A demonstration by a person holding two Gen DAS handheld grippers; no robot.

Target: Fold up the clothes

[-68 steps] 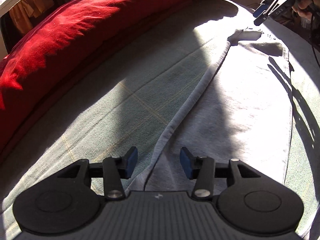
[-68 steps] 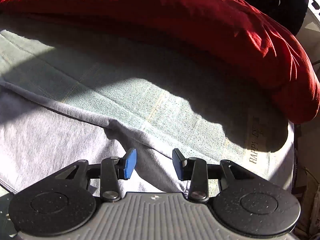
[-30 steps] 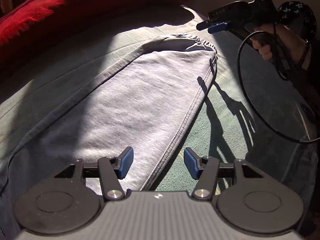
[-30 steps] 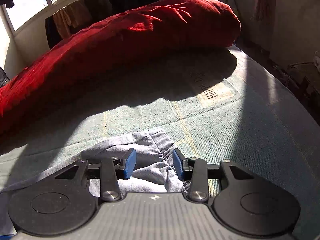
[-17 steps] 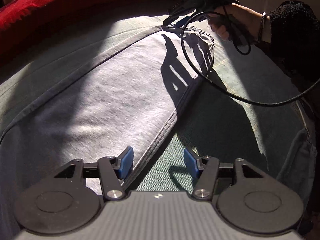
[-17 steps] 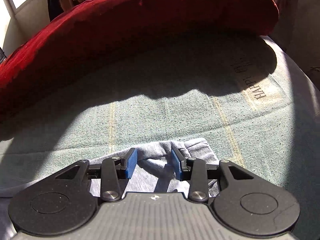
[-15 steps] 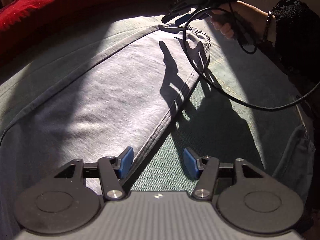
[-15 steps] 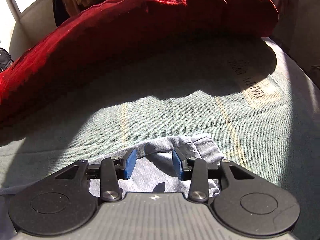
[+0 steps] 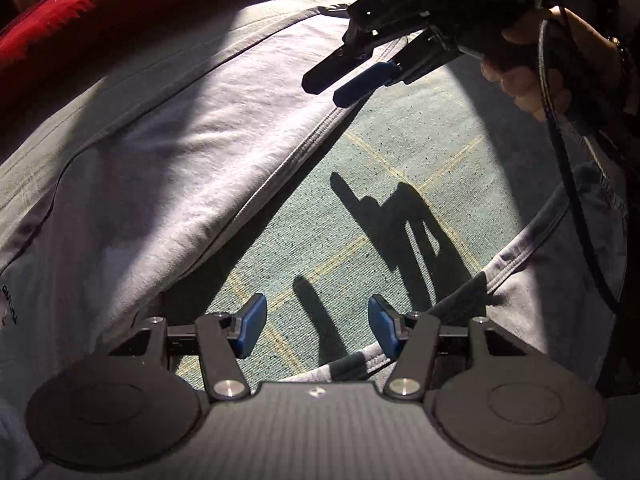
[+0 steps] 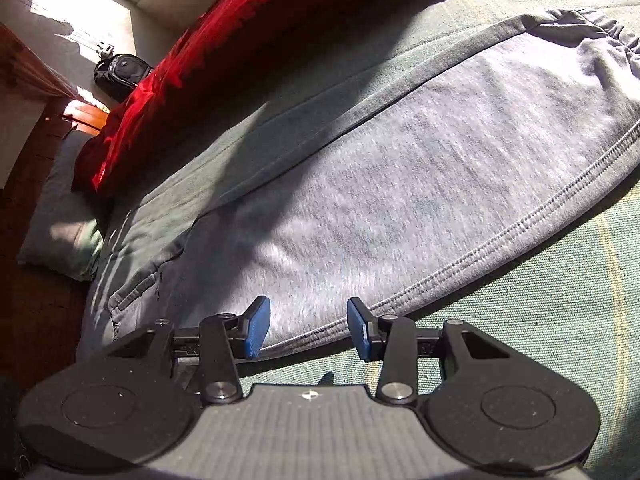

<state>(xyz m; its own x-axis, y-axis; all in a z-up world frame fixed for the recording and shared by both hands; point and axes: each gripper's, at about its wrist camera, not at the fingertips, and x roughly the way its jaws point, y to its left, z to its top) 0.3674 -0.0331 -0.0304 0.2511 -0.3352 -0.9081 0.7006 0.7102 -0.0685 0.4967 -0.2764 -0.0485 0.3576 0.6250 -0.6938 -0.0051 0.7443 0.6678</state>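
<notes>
Grey sweatpants lie spread on a green bed cover. One leg (image 9: 168,148) runs from lower left to upper right in the left wrist view; the other leg (image 9: 560,280) lies at the right. My left gripper (image 9: 314,326) is open over the bare cover between the two legs. My right gripper (image 9: 340,88), held by a hand (image 9: 528,80), hovers open above the first leg's stitched seam. In the right wrist view, that gripper (image 10: 308,328) stands open over the leg (image 10: 400,184) and its seam (image 10: 520,224), nothing between the pads.
A long red cushion (image 10: 192,48) lies along the far side of the bed cover (image 9: 400,168). A grey pillow (image 10: 64,224), wooden furniture (image 10: 24,64) and a black bag (image 10: 120,74) sit past the bed's left end. A black cable (image 9: 568,168) hangs from the right gripper.
The right gripper left the waistband end and swung back over the middle of the leg, near the seam. The left gripper shifted right, off the leg onto the cover between the legs.
</notes>
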